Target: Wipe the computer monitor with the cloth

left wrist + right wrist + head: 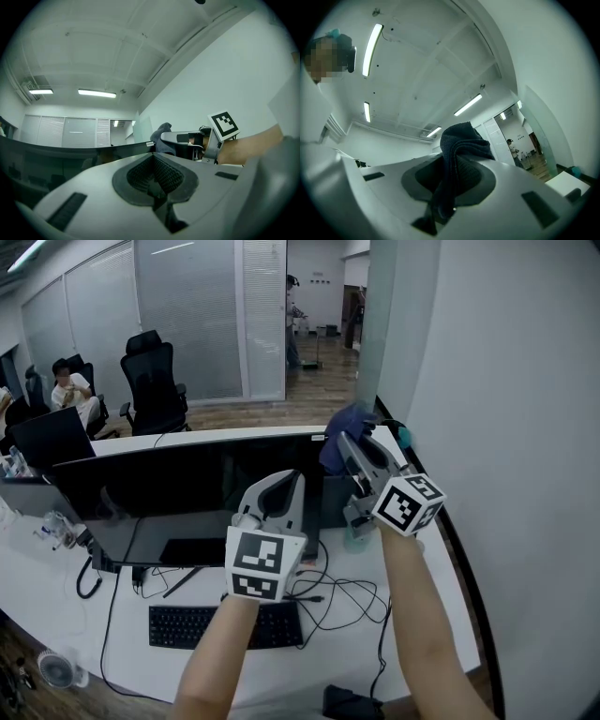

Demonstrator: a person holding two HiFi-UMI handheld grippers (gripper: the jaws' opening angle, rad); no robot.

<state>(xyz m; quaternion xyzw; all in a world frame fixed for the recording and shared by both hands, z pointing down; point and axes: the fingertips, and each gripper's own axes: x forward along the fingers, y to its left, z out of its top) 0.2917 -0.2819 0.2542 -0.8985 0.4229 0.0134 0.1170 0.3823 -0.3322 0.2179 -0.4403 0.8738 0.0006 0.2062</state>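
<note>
Right below me, on the white curved desk, the flat black keyboard lies with a tangle of thin black cables just to its right. Above the keyboard my left gripper hangs in front of the screen, jaws pressed together with nothing between them. Further up and to the right, my right gripper is clamped tight on the dark blue terry cloth, and the fabric bunches up out of the pads in a thick fold. That cloth sits at the top right corner of the wide black computer monitor; whether it actually touches the frame, I can't tell. The plain white wall runs close along my right side. Beyond the monitor stands a black high-backed office chair, and left of it a seated person in a white top. Far back, past the blinds, a standing person shows in the corridor.
</note>
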